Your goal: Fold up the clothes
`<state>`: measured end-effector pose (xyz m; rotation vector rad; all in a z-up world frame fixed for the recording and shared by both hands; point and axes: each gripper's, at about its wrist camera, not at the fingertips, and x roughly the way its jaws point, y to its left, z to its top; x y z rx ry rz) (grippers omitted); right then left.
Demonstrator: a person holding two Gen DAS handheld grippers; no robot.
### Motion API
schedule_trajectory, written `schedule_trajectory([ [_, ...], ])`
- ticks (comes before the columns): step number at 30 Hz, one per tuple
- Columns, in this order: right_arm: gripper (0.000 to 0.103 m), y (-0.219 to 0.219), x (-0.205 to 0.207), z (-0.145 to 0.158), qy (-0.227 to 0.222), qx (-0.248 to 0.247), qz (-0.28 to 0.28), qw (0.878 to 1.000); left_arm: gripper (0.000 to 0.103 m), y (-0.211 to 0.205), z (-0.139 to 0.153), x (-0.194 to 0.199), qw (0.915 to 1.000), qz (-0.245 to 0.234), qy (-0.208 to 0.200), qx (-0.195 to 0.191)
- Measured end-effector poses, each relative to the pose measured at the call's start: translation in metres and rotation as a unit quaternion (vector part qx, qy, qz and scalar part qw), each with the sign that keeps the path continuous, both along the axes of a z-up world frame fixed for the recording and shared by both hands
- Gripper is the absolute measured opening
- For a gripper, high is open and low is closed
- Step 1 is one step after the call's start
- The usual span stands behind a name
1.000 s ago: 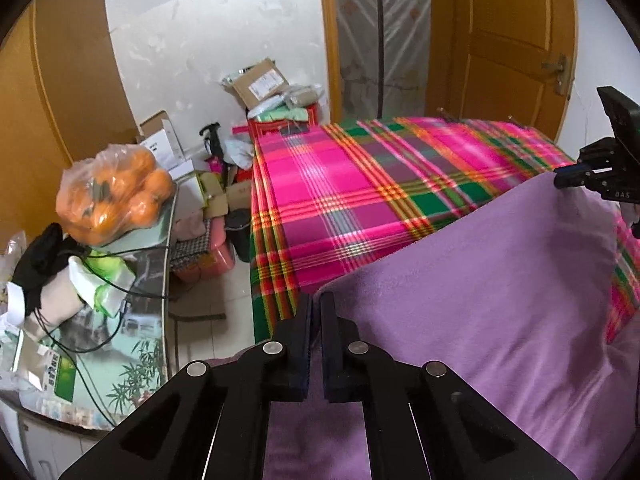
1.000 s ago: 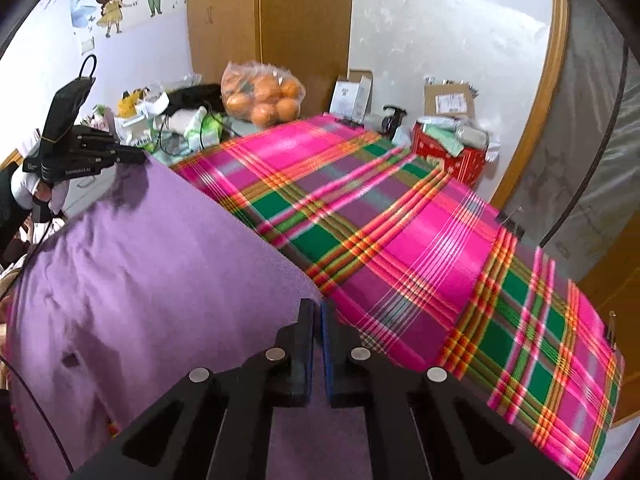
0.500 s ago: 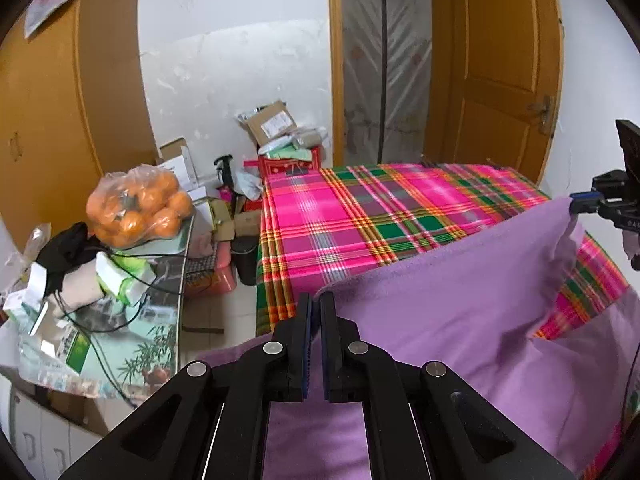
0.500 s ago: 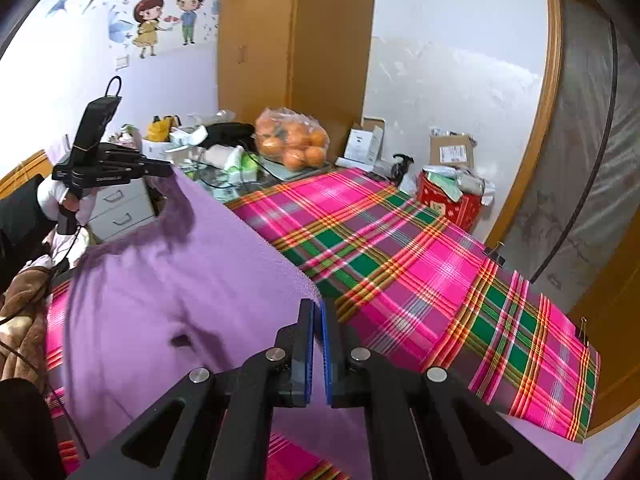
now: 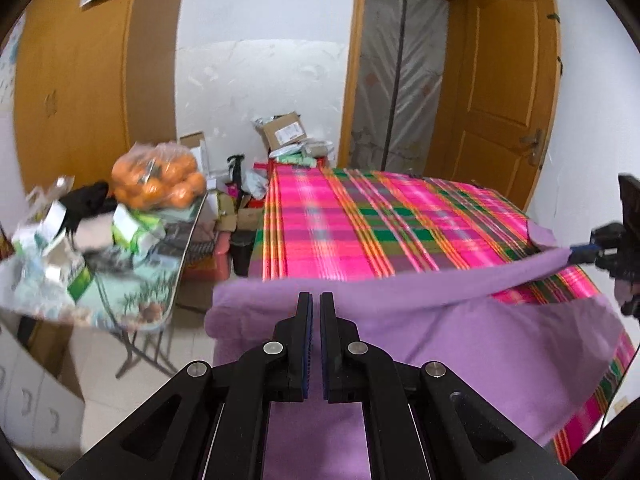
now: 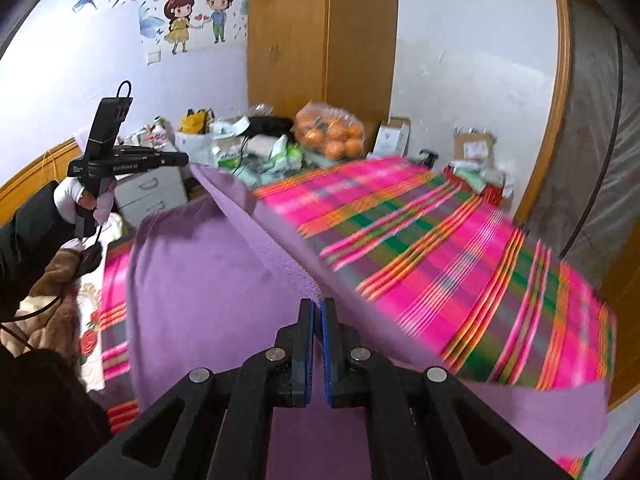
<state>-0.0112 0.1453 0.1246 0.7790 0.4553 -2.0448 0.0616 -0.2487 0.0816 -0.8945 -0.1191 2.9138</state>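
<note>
We hold the purple cloth [image 5: 480,344] by its top edge, lifted above the bed [image 5: 360,224] with the plaid cover. On the left, the left tongs [image 5: 314,312] are closed almost fully on one end of the edge; on the right, the right tongs [image 6: 318,318] pinch the other end in the same way. To fold well, in our judgement, we should keep this edge tight and level, then lay it down evenly over the lower part. On the cluttered bench [image 5: 168,280] at the left, a plastic bag [image 5: 158,178] contains oranges. Farther right, by the far wall, a cardboard box [image 5: 284,132] is seen; its content we cannot tell.
</note>
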Motion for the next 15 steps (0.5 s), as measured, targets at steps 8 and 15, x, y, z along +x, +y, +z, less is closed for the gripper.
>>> schedule_trajectory([
  [8, 0.005, 0.008, 0.017, -0.067, -0.083, 0.020, -0.021, 0.996, 0.003, -0.009, -0.051, 0.045, 0.9954, 0.033, -0.036, 0.083],
  [15, 0.016, 0.028, 0.024, -0.078, -0.143, -0.024, -0.071, 0.987, 0.019, -0.020, -0.072, 0.051, 0.9762, 0.088, -0.059, 0.189],
])
